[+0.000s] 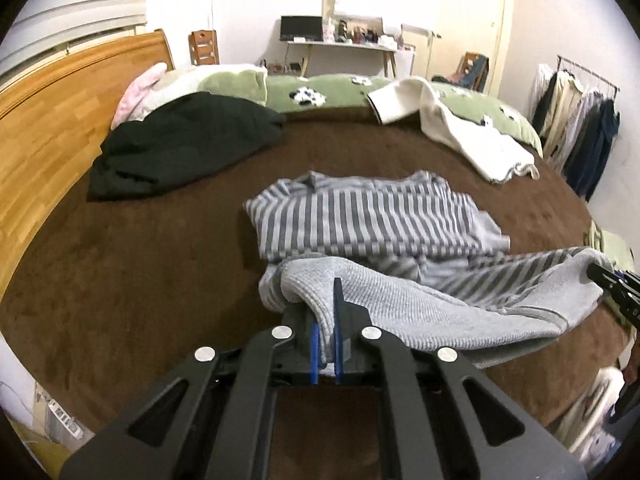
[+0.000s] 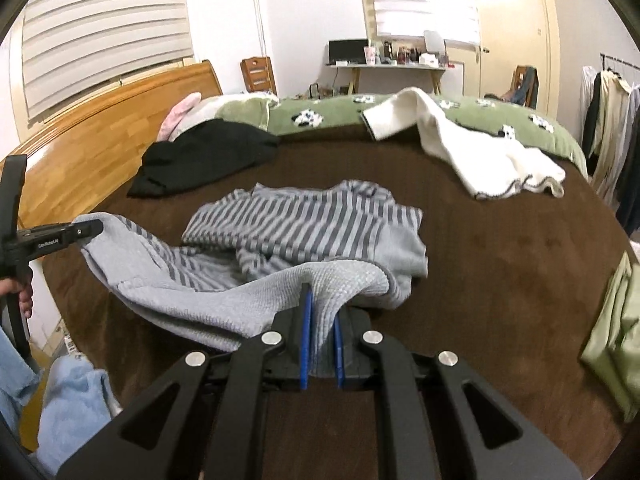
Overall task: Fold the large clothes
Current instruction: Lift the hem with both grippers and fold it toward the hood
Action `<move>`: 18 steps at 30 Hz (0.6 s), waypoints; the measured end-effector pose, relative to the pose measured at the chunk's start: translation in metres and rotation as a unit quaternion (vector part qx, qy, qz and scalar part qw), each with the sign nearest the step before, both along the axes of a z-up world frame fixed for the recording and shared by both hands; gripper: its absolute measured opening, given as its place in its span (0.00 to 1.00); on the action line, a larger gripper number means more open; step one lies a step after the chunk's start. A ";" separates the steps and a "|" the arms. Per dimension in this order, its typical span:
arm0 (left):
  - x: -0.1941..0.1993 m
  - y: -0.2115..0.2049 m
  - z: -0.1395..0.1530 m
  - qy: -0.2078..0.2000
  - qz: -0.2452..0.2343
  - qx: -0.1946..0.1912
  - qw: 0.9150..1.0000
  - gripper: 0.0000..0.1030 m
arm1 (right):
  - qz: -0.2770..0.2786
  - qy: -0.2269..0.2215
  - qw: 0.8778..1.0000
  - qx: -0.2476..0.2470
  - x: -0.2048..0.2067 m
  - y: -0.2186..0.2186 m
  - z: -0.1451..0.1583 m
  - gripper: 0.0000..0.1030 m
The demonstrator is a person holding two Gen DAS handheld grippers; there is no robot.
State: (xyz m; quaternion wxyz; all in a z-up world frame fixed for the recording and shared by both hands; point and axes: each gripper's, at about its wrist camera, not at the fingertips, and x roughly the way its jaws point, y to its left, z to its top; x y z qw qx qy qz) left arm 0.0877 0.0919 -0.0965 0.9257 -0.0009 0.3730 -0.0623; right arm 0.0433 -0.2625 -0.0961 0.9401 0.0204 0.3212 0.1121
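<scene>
A grey striped sweater [image 1: 360, 216] lies partly folded on the brown bedspread [image 1: 140, 264], its near hem lifted off the bed. My left gripper [image 1: 326, 320] is shut on the hem's left corner. My right gripper [image 2: 322, 320] is shut on the hem's right corner; it also shows at the right edge of the left wrist view [image 1: 596, 274]. The left gripper shows at the left edge of the right wrist view [image 2: 94, 228]. The sweater [image 2: 304, 228] sags between the two grippers, inside out at the hem.
A black garment [image 1: 180, 148] lies at the back left near the wooden headboard [image 1: 60, 112]. A white garment [image 1: 460, 128] lies at the back right over a green duvet [image 1: 320, 92]. A clothes rack [image 1: 576, 120] stands at the right. Light blue cloth [image 2: 68, 404] lies beside the bed.
</scene>
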 end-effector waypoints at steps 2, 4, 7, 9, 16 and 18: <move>0.007 0.000 0.005 -0.011 0.009 -0.004 1.000 0.08 | 0.000 -0.010 1.000 -0.003 0.008 0.000 0.006 0.09; 0.015 -0.002 0.010 -0.022 0.015 -0.001 1.000 0.08 | 0.001 -0.021 1.000 -0.014 0.018 0.001 0.012 0.09; 0.029 -0.007 0.017 -0.038 0.019 0.011 0.999 0.08 | 0.000 -0.034 0.999 -0.018 0.036 0.001 0.019 0.09; 0.041 -0.010 0.021 -0.046 0.019 0.021 0.999 0.08 | -0.002 -0.040 0.999 -0.026 0.048 0.000 0.022 0.09; 0.093 -0.020 0.028 -0.072 0.020 0.034 0.997 0.08 | -0.012 -0.046 0.998 -0.039 0.108 -0.003 0.026 0.09; 0.113 -0.022 0.026 -0.073 0.023 0.032 0.997 0.08 | -0.015 -0.043 0.998 -0.047 0.127 -0.003 0.024 0.09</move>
